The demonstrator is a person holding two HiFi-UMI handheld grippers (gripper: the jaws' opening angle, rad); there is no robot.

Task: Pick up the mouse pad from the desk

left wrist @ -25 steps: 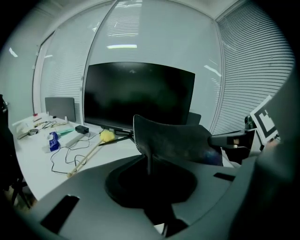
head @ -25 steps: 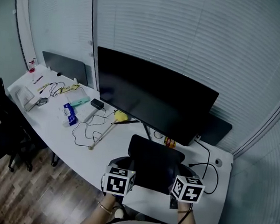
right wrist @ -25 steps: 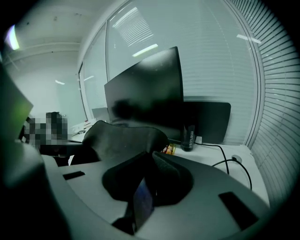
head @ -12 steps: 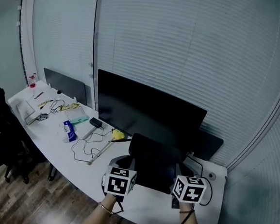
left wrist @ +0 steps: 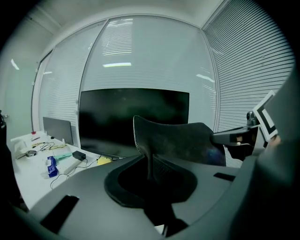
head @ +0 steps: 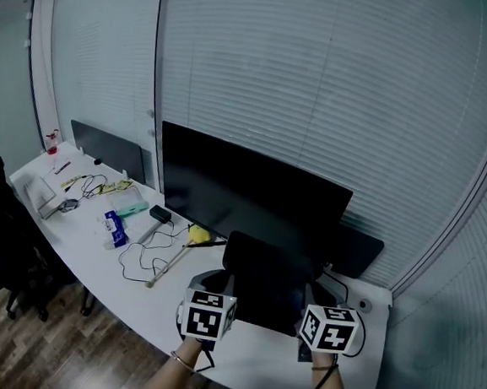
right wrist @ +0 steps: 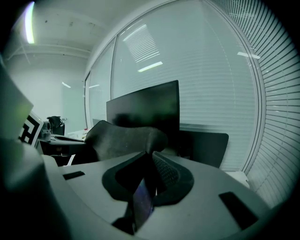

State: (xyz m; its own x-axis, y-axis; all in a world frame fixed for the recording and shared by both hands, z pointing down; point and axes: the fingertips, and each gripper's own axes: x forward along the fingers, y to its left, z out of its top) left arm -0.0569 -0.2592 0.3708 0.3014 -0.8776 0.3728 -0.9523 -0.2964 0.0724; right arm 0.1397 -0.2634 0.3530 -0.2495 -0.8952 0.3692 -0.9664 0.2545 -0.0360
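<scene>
The black mouse pad (head: pixel 268 278) hangs off the white desk (head: pixel 137 294), stretched between my two grippers in front of the monitor. My left gripper (head: pixel 223 288) is shut on its left edge, my right gripper (head: pixel 314 299) on its right edge. In the left gripper view the pad (left wrist: pixel 180 140) rises curved from the closed jaws of the left gripper (left wrist: pixel 151 169), and the right gripper (left wrist: pixel 236 138) shows pinching its far side. In the right gripper view the pad (right wrist: pixel 123 139) bends away from the right gripper (right wrist: pixel 150 177), whose jaws clamp its edge.
A wide dark monitor (head: pixel 252 194) stands just behind the pad. Left of it lie loose cables (head: pixel 150 249), a blue packet (head: pixel 115 227), a yellow object (head: pixel 199 233) and small clutter. A black office chair (head: pixel 2 240) stands at the desk's left end. Blinds cover the windows behind.
Both grippers have risen together with the mouse pad, which now hangs higher above the desk. Both grips on its edges look unchanged.
</scene>
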